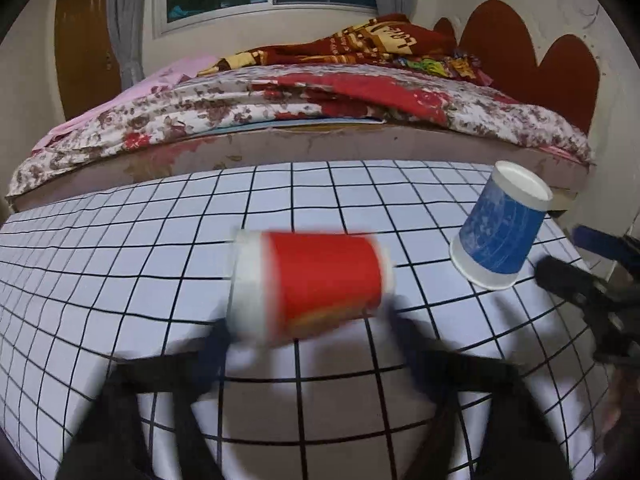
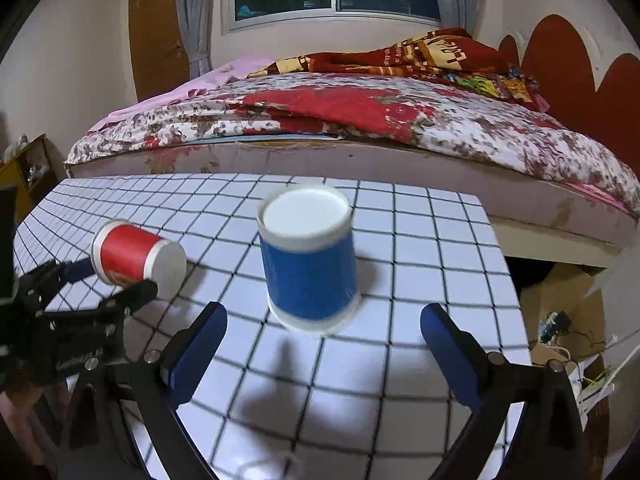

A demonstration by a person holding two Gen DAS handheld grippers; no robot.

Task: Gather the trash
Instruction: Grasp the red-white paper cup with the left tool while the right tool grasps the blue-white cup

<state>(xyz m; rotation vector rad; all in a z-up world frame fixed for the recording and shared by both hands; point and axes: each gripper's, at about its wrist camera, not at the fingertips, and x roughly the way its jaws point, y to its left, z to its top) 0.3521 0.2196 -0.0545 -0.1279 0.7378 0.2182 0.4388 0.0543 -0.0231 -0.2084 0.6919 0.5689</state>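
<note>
Bedroom, floral-quilted bed behind white black-gridded tabletop. Upside-down blue paper cup straight ahead of right gripper, long axis upright, between spread blue pads, untouched. Red paper cup on its side, axis crosswise, pinched end to end by left gripper.

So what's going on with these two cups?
A person with a gripper in each hand is clearing paper cups off a checked table beside a bed. The left gripper is closed on the red cup, which lies on its side. The right gripper is open, its fingers on either side of the upside-down blue cup but short of it. Neither cup has left the table area yet.
</note>
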